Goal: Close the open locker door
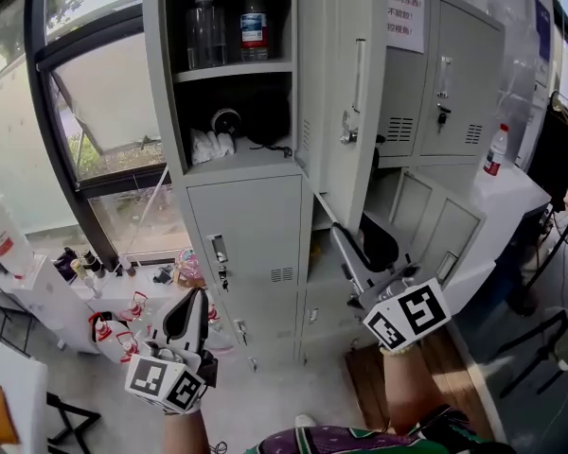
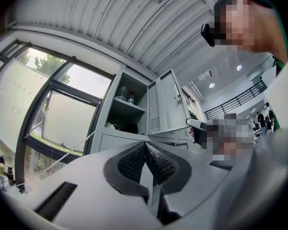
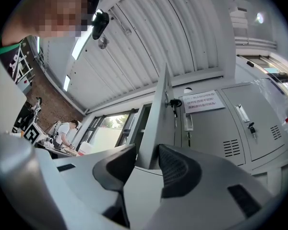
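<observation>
The grey locker door (image 1: 346, 83) stands swung out from the open upper compartment (image 1: 232, 74) of the grey lockers. My right gripper (image 1: 352, 230) reaches up to the door's lower edge. In the right gripper view that door (image 3: 158, 119) runs up edge-on from between the jaws, and my right gripper (image 3: 147, 157) is shut on its bottom edge, both pads against it. My left gripper (image 1: 191, 301) hangs low at the left, in front of the lower lockers, well away from the door. Its pads meet, so the left gripper (image 2: 145, 147) is shut with nothing in it.
Two bottles (image 1: 208, 31) stand on the open compartment's upper shelf, with white cloth (image 1: 211, 145) and dark items below. A lower locker door (image 1: 435, 230) at the right also hangs open. A white table (image 1: 521, 197) with a bottle (image 1: 495, 149) is at the right; bags and clutter (image 1: 123, 301) lie by the window.
</observation>
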Tool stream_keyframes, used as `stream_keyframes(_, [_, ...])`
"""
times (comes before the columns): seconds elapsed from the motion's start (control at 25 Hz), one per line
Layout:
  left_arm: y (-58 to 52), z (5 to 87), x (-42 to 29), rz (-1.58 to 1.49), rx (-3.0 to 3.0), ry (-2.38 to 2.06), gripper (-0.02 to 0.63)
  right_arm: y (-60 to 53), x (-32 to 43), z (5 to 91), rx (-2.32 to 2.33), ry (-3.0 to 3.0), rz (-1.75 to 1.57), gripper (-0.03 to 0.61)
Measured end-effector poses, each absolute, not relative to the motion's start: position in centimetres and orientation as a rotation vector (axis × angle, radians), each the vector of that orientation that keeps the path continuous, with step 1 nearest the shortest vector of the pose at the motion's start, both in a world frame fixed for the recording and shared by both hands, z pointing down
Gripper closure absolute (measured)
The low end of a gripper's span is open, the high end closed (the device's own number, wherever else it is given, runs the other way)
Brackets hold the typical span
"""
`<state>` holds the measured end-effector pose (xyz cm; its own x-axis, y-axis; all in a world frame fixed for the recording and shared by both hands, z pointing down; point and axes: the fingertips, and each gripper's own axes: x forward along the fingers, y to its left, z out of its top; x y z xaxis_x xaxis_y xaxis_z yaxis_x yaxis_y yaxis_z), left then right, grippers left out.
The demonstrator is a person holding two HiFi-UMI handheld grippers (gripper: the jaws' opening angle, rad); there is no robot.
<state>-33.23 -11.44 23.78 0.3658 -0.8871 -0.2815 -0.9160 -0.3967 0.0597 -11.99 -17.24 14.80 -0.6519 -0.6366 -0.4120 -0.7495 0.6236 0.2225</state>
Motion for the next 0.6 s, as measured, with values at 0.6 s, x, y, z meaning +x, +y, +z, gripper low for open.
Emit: stream_keyframes(0.6, [-11.5, 23.9, -34.5, 0.362, -2.455, 1.719, 0.592, -16.3, -15.2, 14.6, -0.914, 2.601, 0.454, 0.426])
